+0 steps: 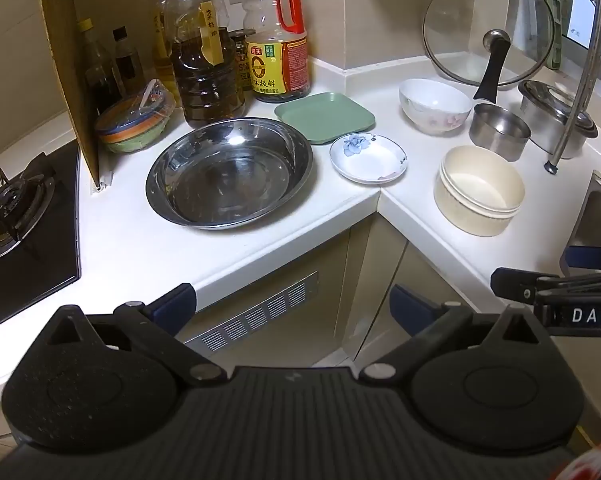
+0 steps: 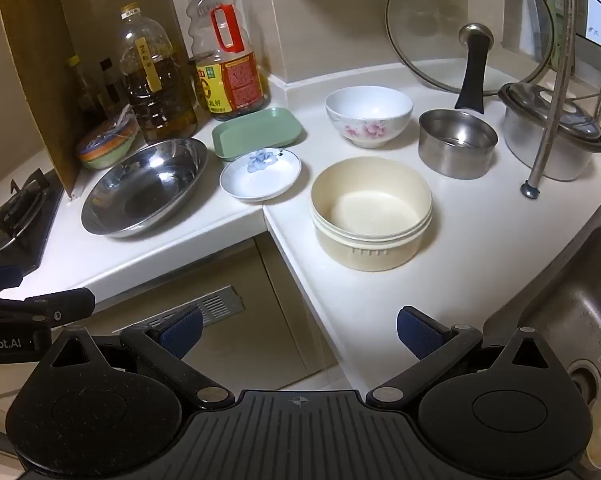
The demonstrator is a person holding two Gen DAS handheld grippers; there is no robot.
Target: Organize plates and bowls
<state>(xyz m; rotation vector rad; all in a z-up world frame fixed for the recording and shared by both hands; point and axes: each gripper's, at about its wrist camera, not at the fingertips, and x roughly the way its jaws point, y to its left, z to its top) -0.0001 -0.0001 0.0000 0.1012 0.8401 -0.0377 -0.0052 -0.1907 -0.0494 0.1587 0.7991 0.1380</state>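
On the white corner counter sit a wide steel basin (image 1: 228,172) (image 2: 144,186), a green square plate (image 1: 325,117) (image 2: 257,132), a small white saucer with a blue flower (image 1: 368,158) (image 2: 260,174), a white bowl with pink flowers (image 1: 434,106) (image 2: 368,116) and a cream round bowl (image 1: 478,190) (image 2: 370,212). My left gripper (image 1: 292,306) hangs open in front of the counter edge, nothing between its fingers. My right gripper (image 2: 300,330) is open too, over the counter's front edge below the cream bowl. Each view shows the other gripper at its side.
Oil and sauce bottles (image 1: 204,52) and a wrapped bowl (image 1: 134,120) stand at the back left beside a wooden board (image 1: 66,60). A small steel saucepan (image 2: 456,142), a lidded steel pot (image 2: 552,132), a glass lid (image 2: 472,28) and a rack leg (image 2: 530,190) crowd the right. Sink (image 2: 572,300) right, stove (image 1: 16,208) left.
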